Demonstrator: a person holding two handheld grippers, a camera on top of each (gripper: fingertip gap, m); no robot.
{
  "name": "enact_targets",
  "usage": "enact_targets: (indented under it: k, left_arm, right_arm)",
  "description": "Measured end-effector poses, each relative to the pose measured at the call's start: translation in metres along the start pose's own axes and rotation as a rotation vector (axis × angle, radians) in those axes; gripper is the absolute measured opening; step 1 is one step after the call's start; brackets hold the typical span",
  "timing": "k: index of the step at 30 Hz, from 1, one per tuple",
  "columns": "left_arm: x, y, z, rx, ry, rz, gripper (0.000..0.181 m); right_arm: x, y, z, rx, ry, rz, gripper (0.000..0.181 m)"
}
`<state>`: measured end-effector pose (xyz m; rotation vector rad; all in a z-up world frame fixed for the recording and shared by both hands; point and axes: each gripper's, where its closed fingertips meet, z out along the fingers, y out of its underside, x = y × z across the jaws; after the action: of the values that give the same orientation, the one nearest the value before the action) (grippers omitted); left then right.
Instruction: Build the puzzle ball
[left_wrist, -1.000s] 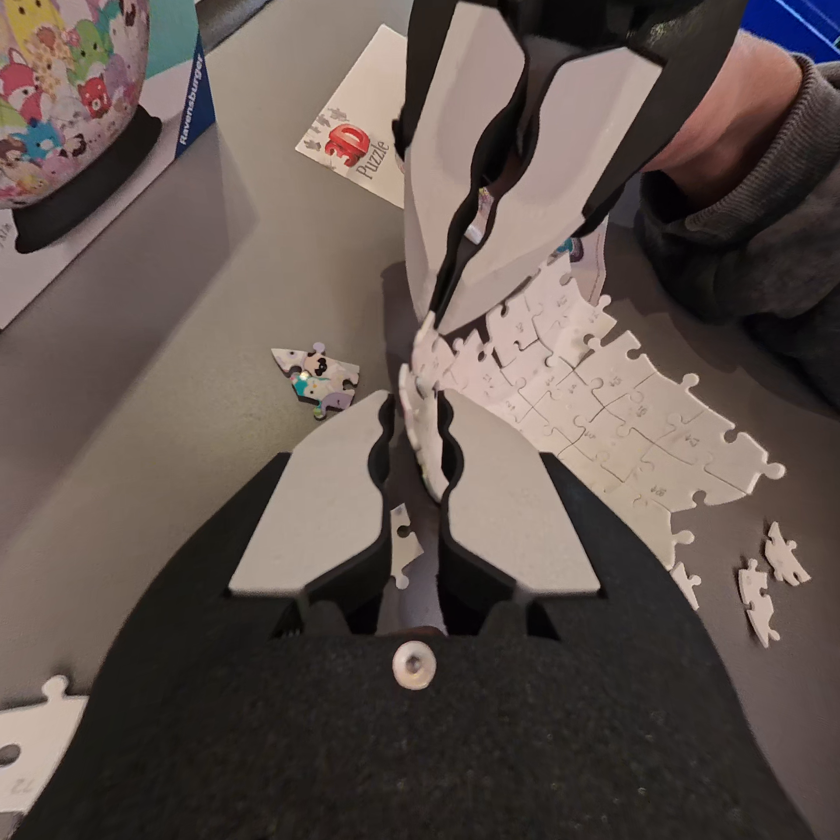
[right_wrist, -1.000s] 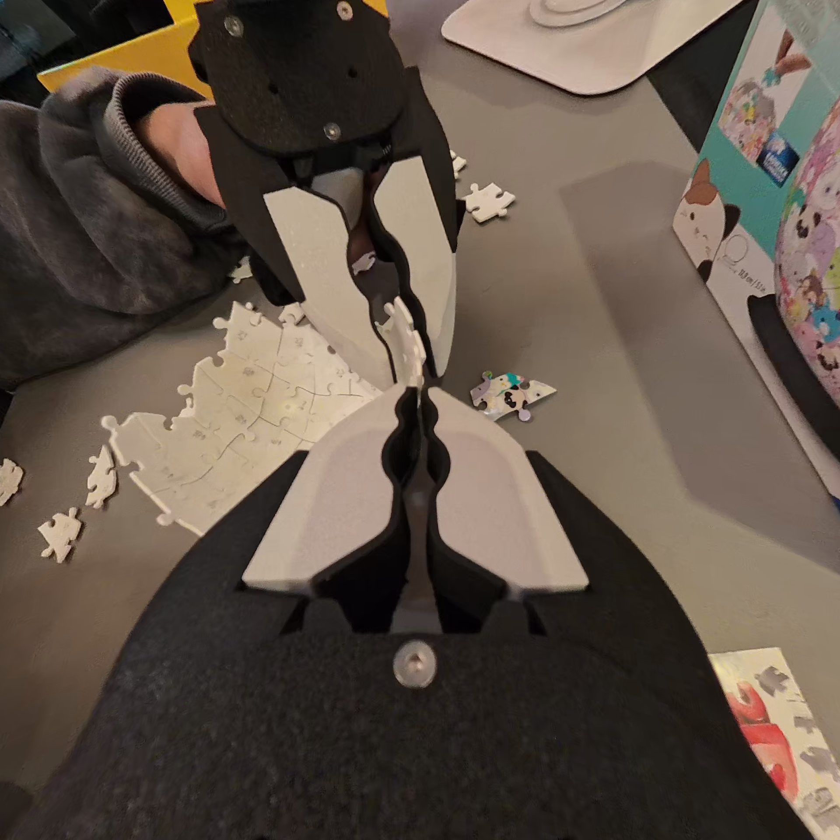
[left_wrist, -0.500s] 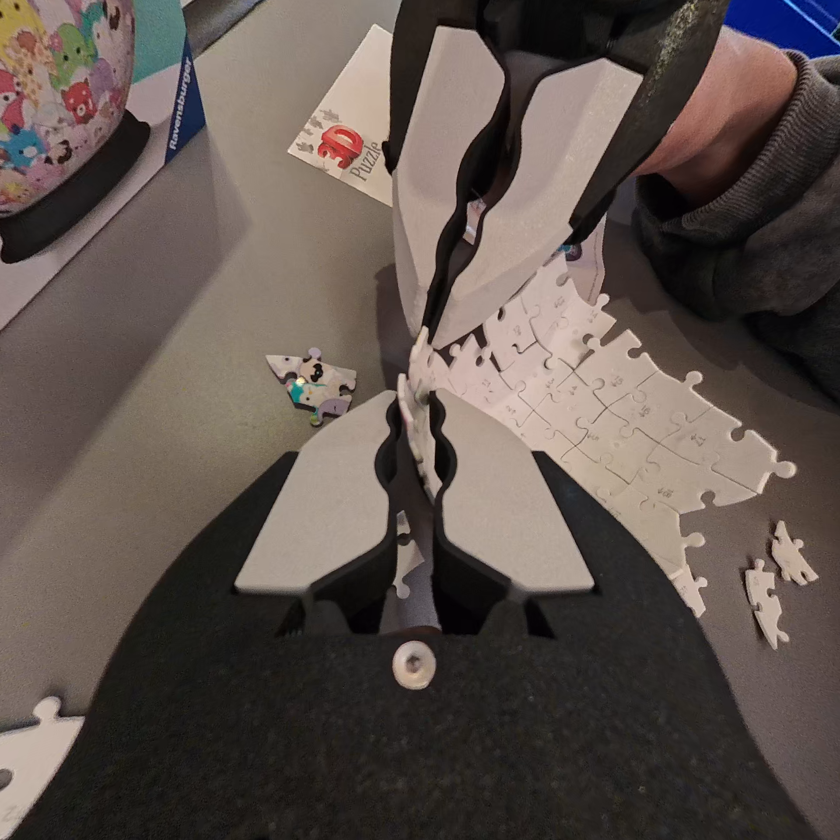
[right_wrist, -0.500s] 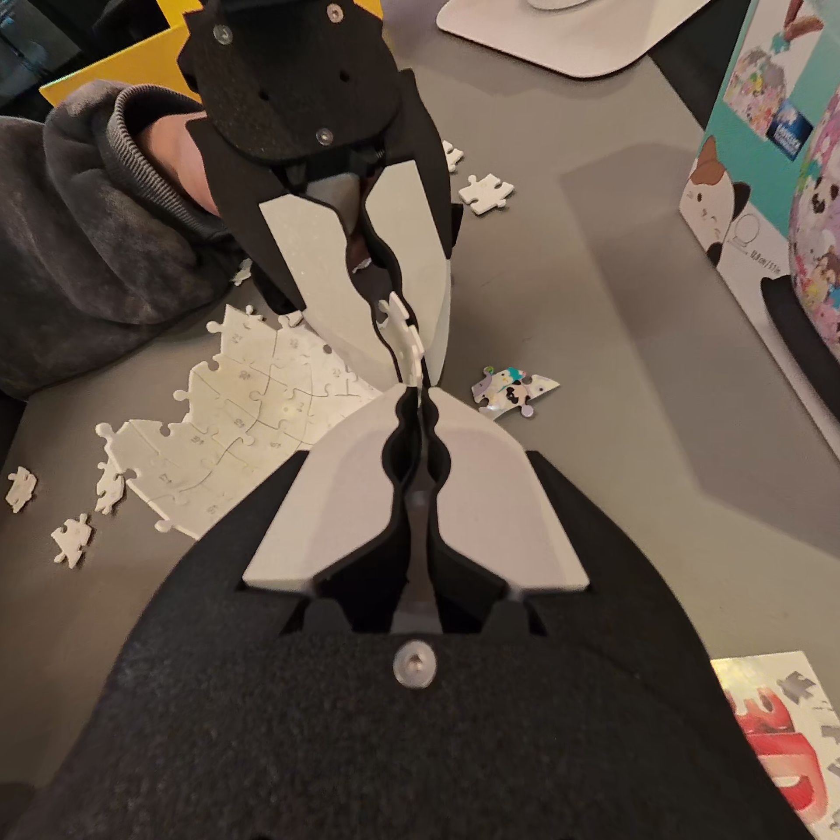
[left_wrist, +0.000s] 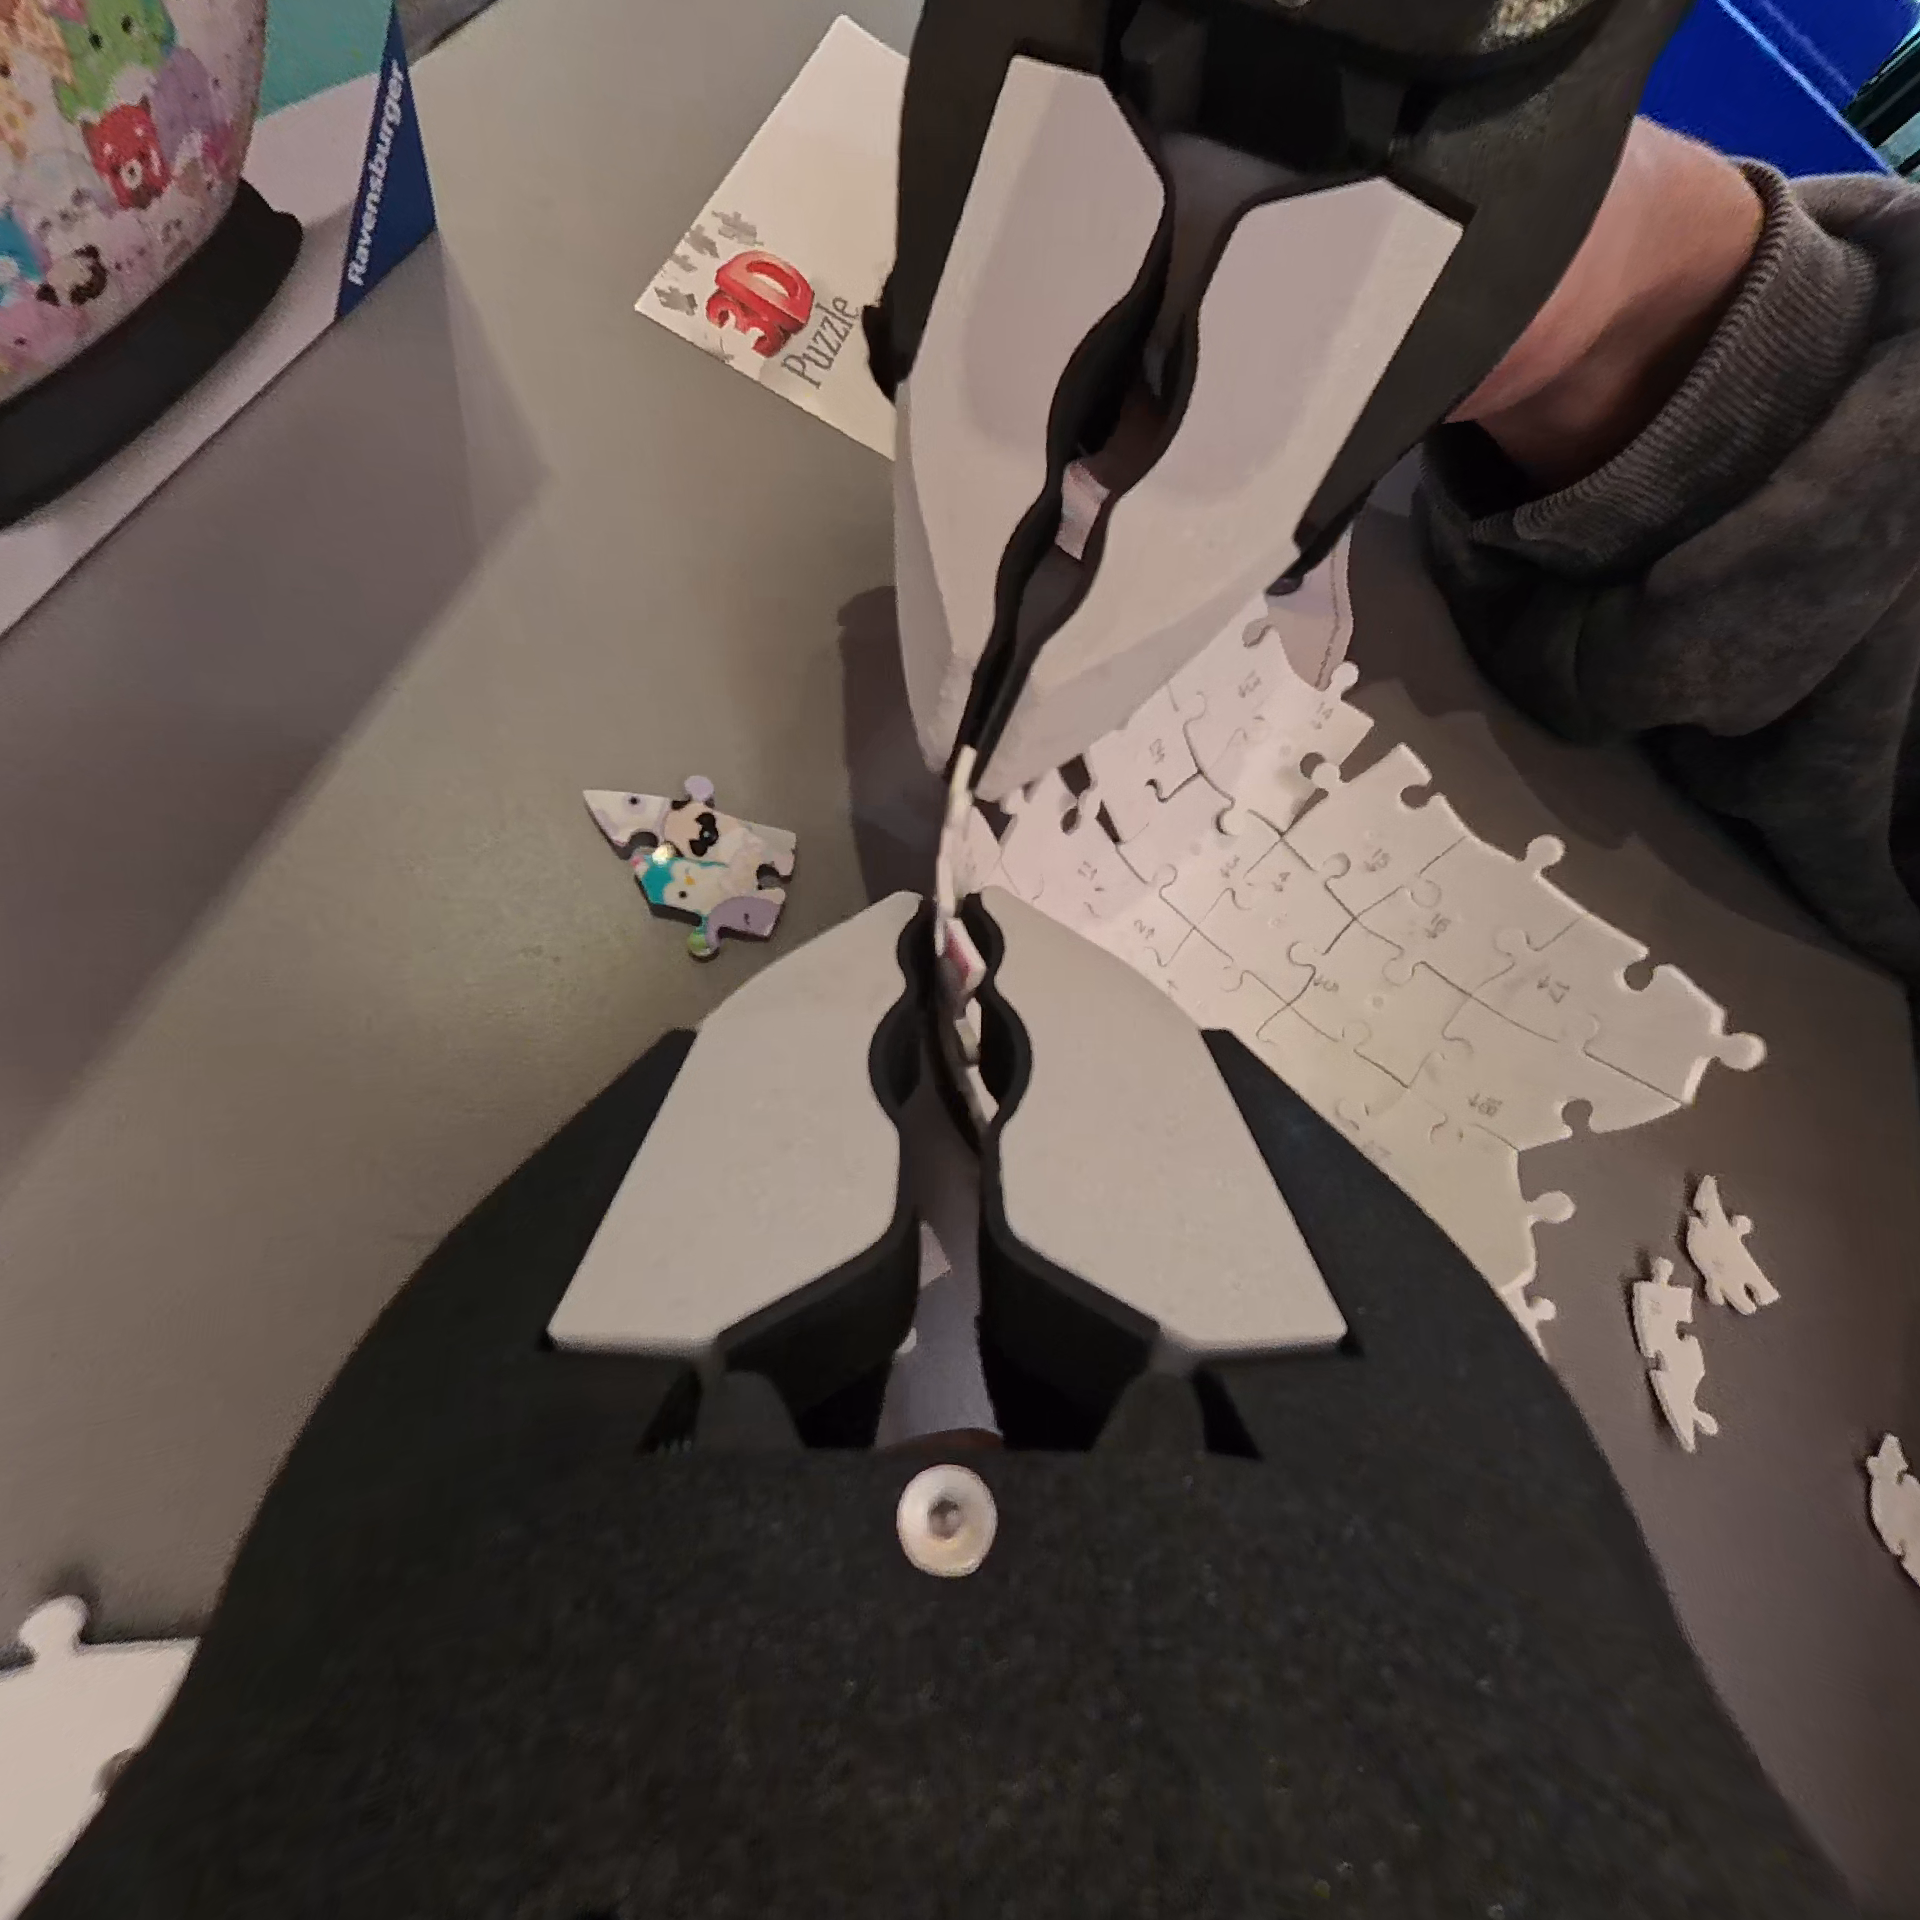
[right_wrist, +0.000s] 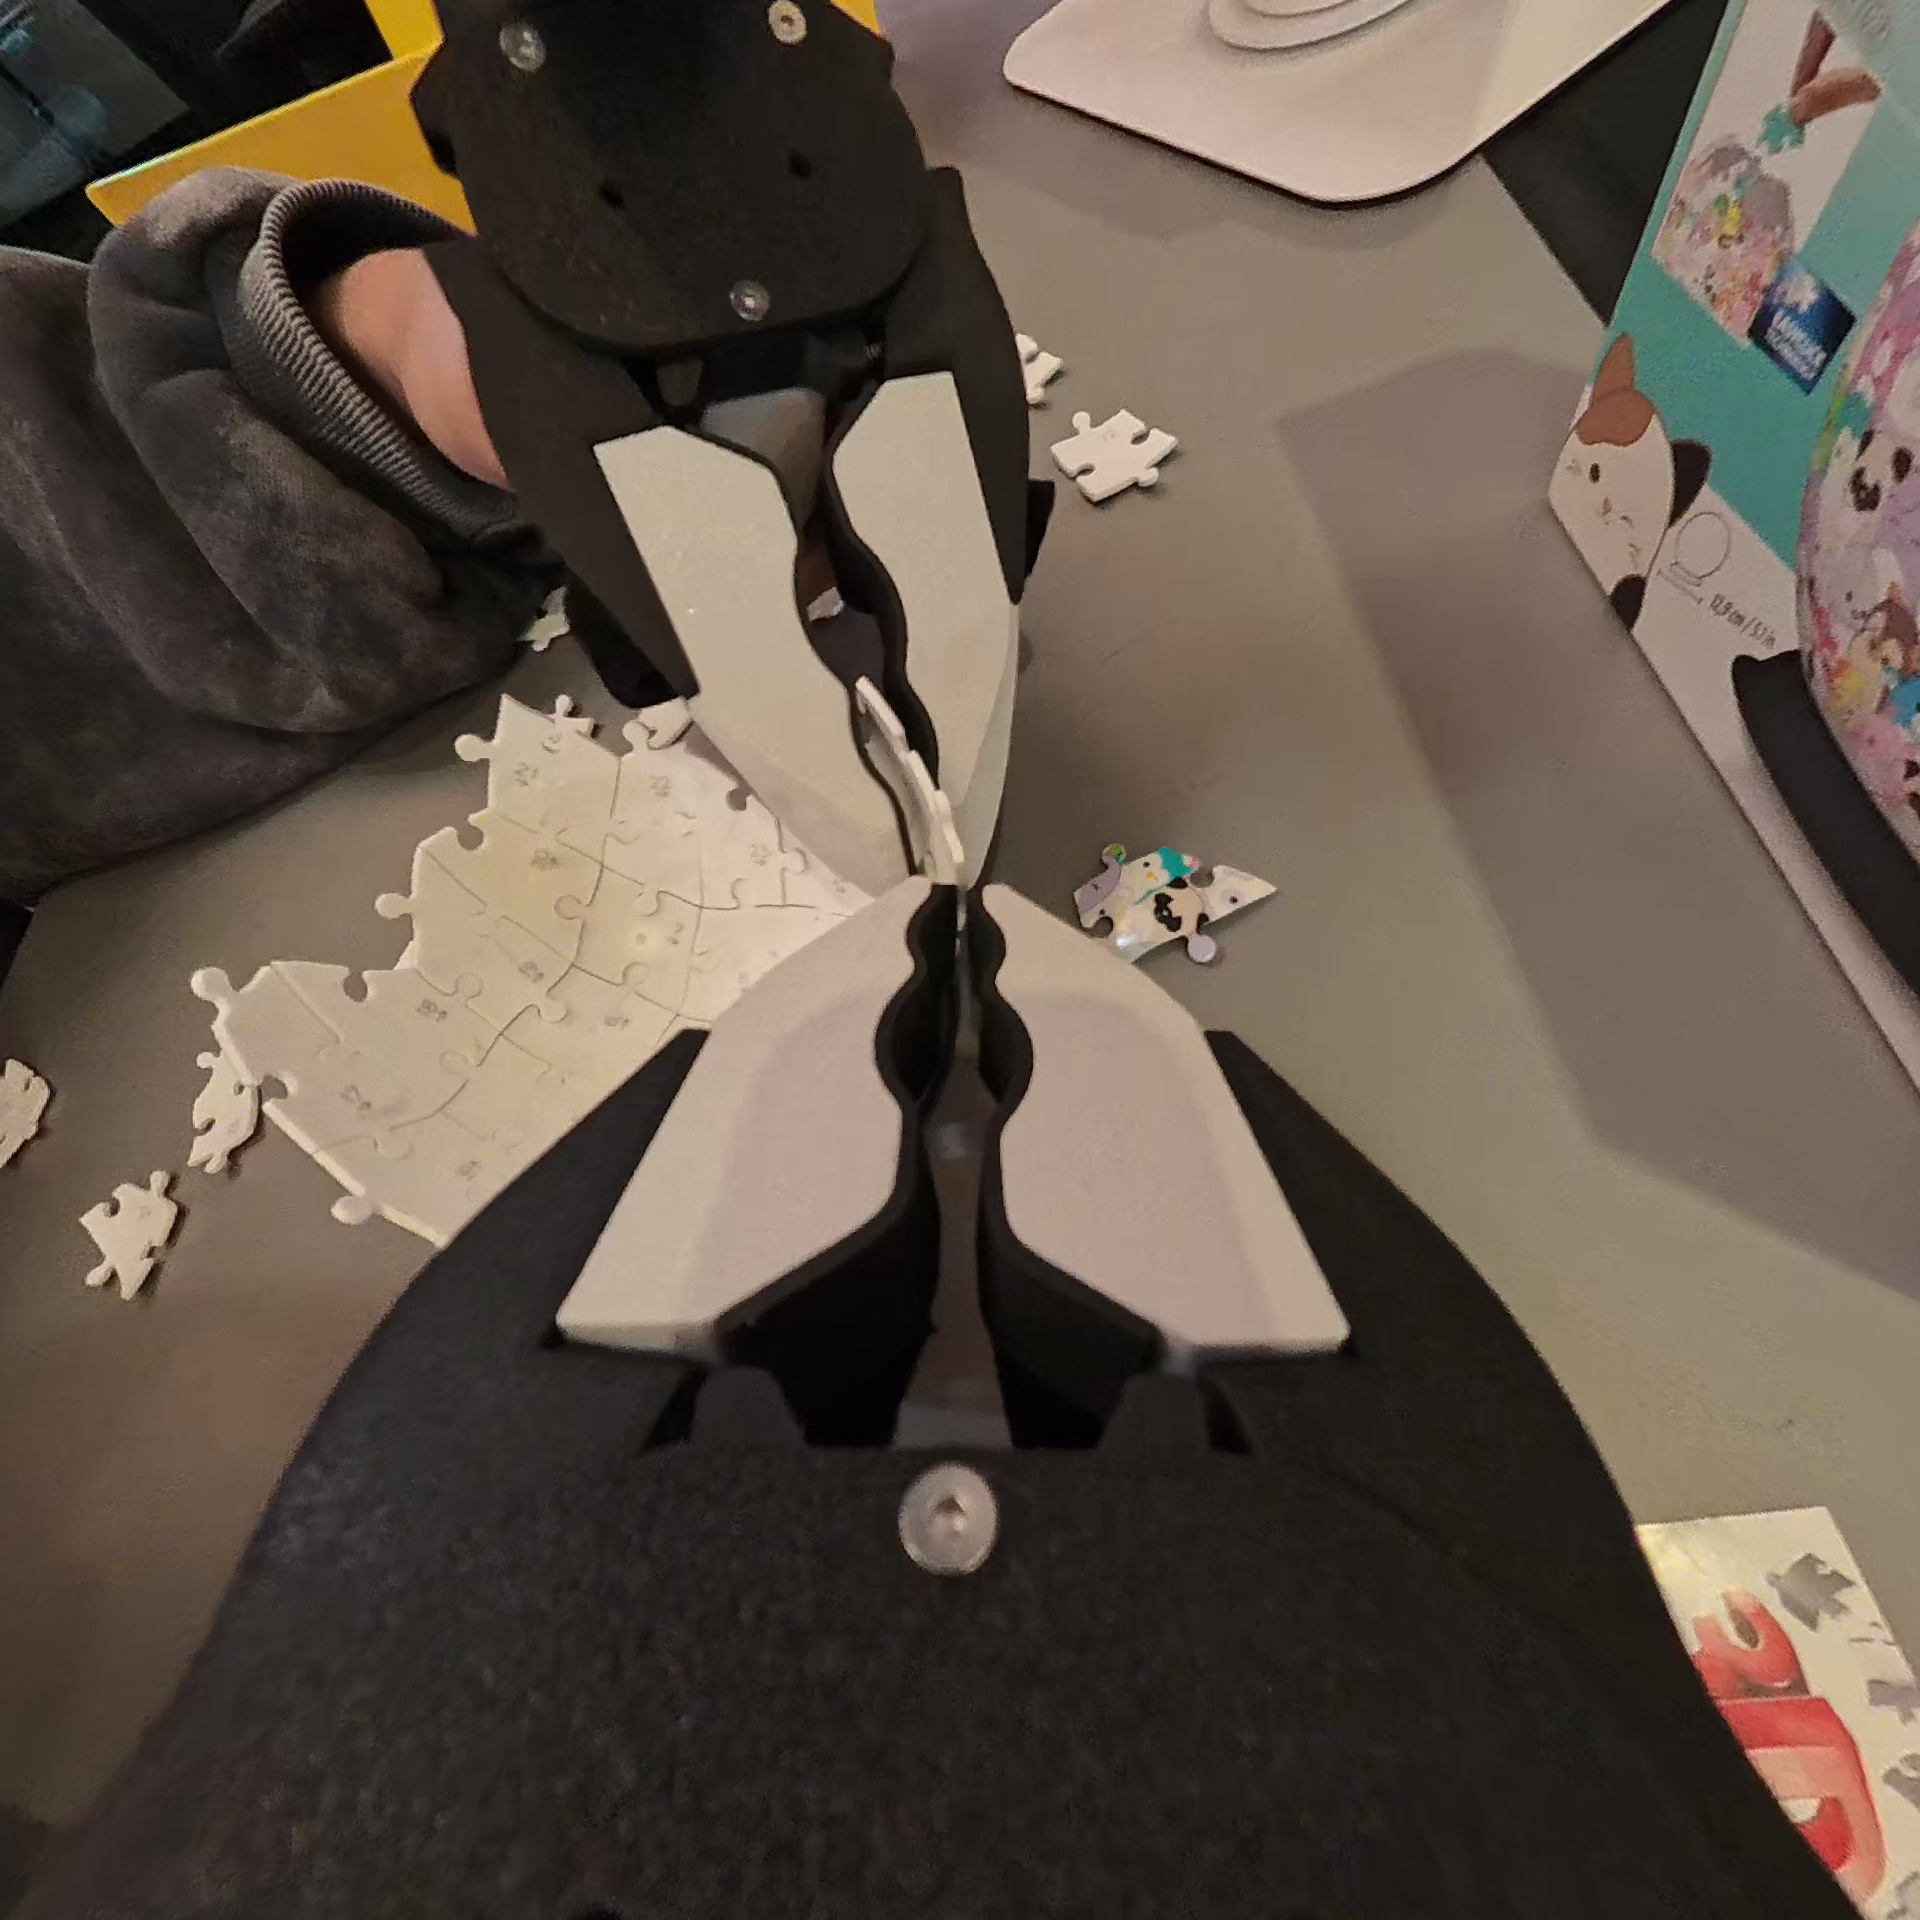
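**Both grippers pinching one strip of joined pieces, tip to tip above the counter**

The left gripper (left_wrist: 956, 925) is clamping a short strip of joined puzzle pieces (left_wrist: 954, 831) edge-on between its fingers; the strip is running back into the slot between them. The right gripper (left_wrist: 971, 743) is reaching in from the opposite side, its fingers closed on the far end of the same strip. In the right wrist view the right gripper (right_wrist: 961, 894) is sitting nearly tip to tip with the left gripper (right_wrist: 930, 847), and the strip (right_wrist: 914, 790) is showing as a curved white edge in the left one's slot.

Just beside and beneath the tips, the assembled puzzle sheet (left_wrist: 1382, 935) is lying white side up on the grey counter (left_wrist: 364, 935), fanning away toward the right of the left wrist view. The right gripper is covering its near corner. A small printed cluster of pieces (left_wrist: 707, 862), colour side up, is lying alone on the other side of the tips, apart from the sheet.

Loose white pieces (left_wrist: 1683, 1340) are scattered past the sheet's outer edge; another (right_wrist: 1114, 455) is lying behind the left gripper. A grey sleeve (left_wrist: 1704, 540) is resting by the sheet's far edge. Farther out, the puzzle box (left_wrist: 156, 229) and a printed leaflet (left_wrist: 790, 260) are standing well clear. A white flat base (right_wrist: 1299, 94) and a yellow bin (right_wrist: 291, 125) are sitting at the counter's far end.
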<state>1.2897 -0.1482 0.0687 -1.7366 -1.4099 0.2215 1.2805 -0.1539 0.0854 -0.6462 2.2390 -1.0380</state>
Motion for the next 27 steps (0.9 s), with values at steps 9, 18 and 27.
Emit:
enact_targets:
  k: [9,18,27]
  left_arm:
    - [0.000,0.001,0.000,-0.012,-0.003,-0.018,0.003]
    - [0.000,0.005,0.003,-0.051,-0.042,0.020,0.008]
    - [0.002,0.011,0.008,-0.081,-0.017,0.003,0.008]
  right_arm:
    - [-0.001,0.000,0.001,-0.009,0.027,-0.065,0.002]
    - [0.000,0.000,0.000,-0.003,0.037,-0.090,0.002]
    - [-0.001,-0.001,0.001,-0.001,0.042,-0.119,0.001]
